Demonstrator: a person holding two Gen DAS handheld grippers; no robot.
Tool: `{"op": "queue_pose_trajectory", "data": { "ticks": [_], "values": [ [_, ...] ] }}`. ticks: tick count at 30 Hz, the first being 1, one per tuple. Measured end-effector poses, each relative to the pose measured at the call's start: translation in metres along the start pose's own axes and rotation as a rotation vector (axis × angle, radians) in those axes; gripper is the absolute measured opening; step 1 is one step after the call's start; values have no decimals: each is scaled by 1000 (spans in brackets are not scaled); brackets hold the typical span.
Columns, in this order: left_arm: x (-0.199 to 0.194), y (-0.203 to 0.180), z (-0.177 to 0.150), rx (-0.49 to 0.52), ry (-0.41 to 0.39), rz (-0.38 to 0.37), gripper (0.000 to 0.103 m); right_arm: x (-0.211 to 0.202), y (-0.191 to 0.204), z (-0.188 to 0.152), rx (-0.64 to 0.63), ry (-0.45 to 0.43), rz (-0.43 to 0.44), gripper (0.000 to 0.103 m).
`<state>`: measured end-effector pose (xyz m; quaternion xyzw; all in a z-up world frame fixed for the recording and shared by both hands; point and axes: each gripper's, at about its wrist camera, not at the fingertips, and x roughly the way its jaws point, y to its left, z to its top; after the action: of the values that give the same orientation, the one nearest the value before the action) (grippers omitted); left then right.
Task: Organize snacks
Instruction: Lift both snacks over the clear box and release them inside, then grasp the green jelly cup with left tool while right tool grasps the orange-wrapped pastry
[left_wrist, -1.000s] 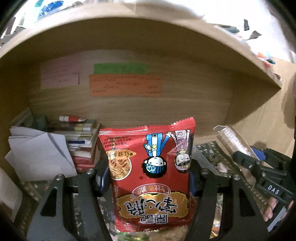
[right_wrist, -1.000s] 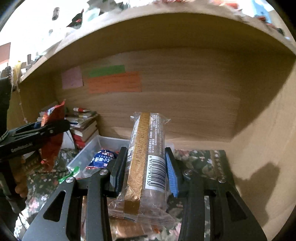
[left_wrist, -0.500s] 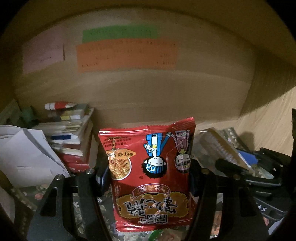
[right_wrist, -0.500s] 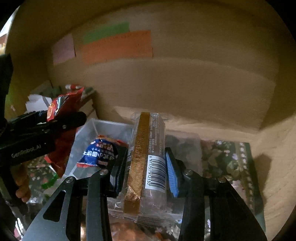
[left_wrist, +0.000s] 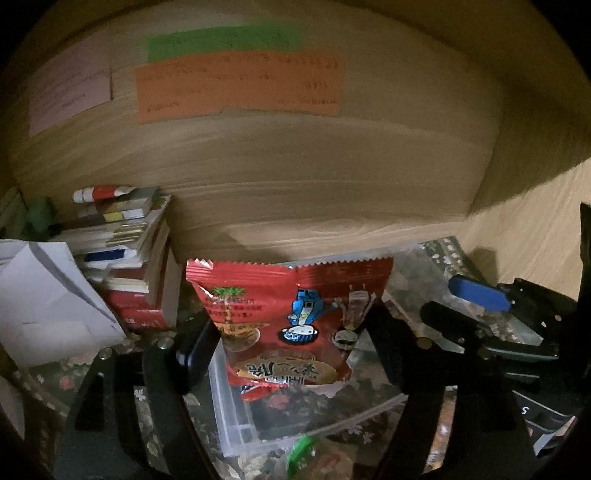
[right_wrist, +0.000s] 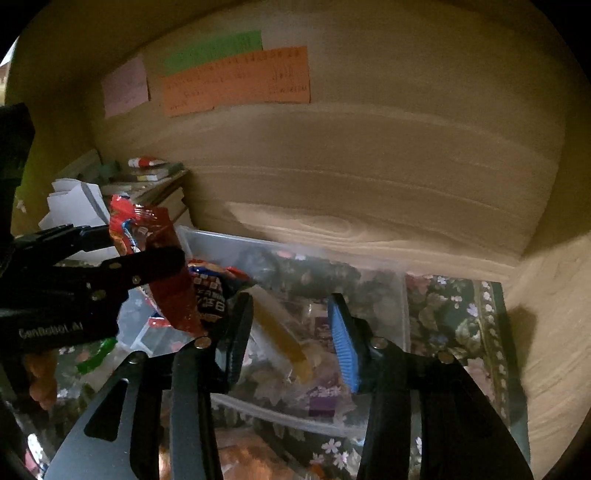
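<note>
My left gripper (left_wrist: 291, 332) has its jaws spread; the red noodle snack bag (left_wrist: 291, 317) hangs loose between them, tipping into the clear plastic bin (left_wrist: 236, 417). It also shows in the right wrist view (right_wrist: 155, 258) beside the left gripper (right_wrist: 110, 269). My right gripper (right_wrist: 291, 325) is open over the bin (right_wrist: 402, 306). The gold-edged clear biscuit pack (right_wrist: 284, 336) lies slanted in the bin between its fingers, free of them. A blue-and-red snack packet (right_wrist: 212, 291) lies in the bin's left part.
A stack of books (left_wrist: 125, 258) and white papers (left_wrist: 48, 302) sit at the left inside the wooden cubby. Sticky notes (left_wrist: 236, 85) are on the back wall. A floral cloth (right_wrist: 461, 314) covers the shelf floor. The right wall (right_wrist: 546, 332) is close.
Both grippers moved deeper into the cubby and opened. The biscuit pack dropped from the right gripper into the bin. The red bag slipped loose and tilted forward.
</note>
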<state>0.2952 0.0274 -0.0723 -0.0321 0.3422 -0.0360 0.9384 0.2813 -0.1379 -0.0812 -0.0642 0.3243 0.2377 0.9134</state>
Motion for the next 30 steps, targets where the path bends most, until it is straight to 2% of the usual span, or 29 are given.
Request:
{"op": "queue_pose_trajectory", "data": {
  "ticks": [3,11,14,17,22,30],
  "values": [
    [-18,1,-1,3,-34,-2,78,-14,2,-1,-9,-25,-8,44],
    [-69,7,-16,8,-100,4,86,-60,3,-15,-19,-100,-3,63],
    [-82,13,-27,7,-129,32,89,-69,5,-22,-16,-107,3,68],
    [-88,12,-31,21,-160,69,89,-75,6,-34,-6,-111,-3,69],
    [-65,6,-29,32,-97,64,89,-75,1,-46,31,-95,-10,69],
    [-62,12,-47,9,-73,34,89,-72,-6,-60,54,-48,-6,72]
  ]
}}
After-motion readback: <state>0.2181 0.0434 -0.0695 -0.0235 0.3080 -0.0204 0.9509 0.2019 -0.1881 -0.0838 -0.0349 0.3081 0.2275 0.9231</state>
